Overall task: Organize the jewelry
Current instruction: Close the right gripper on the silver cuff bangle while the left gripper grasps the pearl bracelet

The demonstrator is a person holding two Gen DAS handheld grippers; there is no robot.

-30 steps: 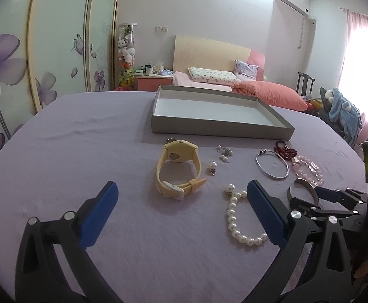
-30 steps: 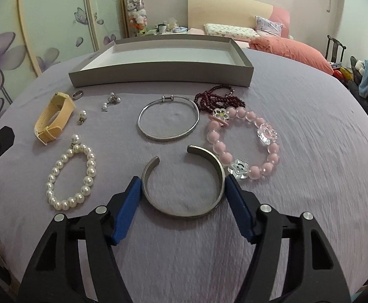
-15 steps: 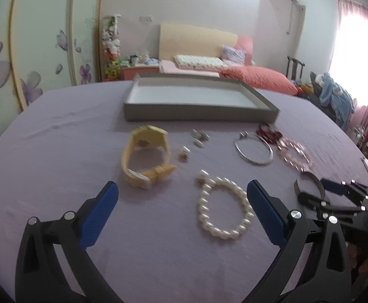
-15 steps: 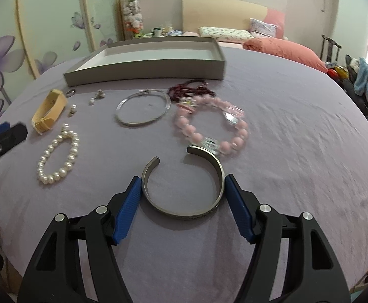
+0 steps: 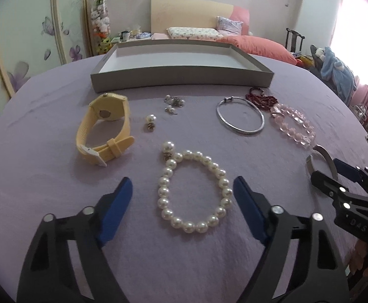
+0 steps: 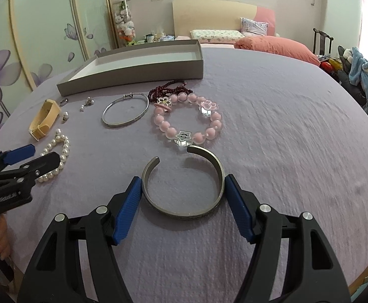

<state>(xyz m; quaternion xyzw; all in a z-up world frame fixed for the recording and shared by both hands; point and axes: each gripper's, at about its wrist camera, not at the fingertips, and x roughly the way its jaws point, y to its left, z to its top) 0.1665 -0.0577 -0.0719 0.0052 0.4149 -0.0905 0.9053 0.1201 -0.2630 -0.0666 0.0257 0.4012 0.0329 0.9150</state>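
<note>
A grey tray with a white floor stands at the far side of the purple cloth; it also shows in the right wrist view. My left gripper is open, its fingers either side of a pearl bracelet. My right gripper has its blue pads against both sides of a silver cuff bangle, which lies on the cloth. Also on the cloth lie a yellow watch, a thin silver bangle, a pink bead bracelet, a dark red bead string and small earrings.
The round table's purple cloth stretches to the right. A bed with pink pillows, a wardrobe with flower doors and a chair with a blue toy stand beyond the table.
My left gripper has moved right and forward, from facing the watch to straddling the pearl bracelet. My right gripper has stayed around the cuff bangle, its pads now against it.
</note>
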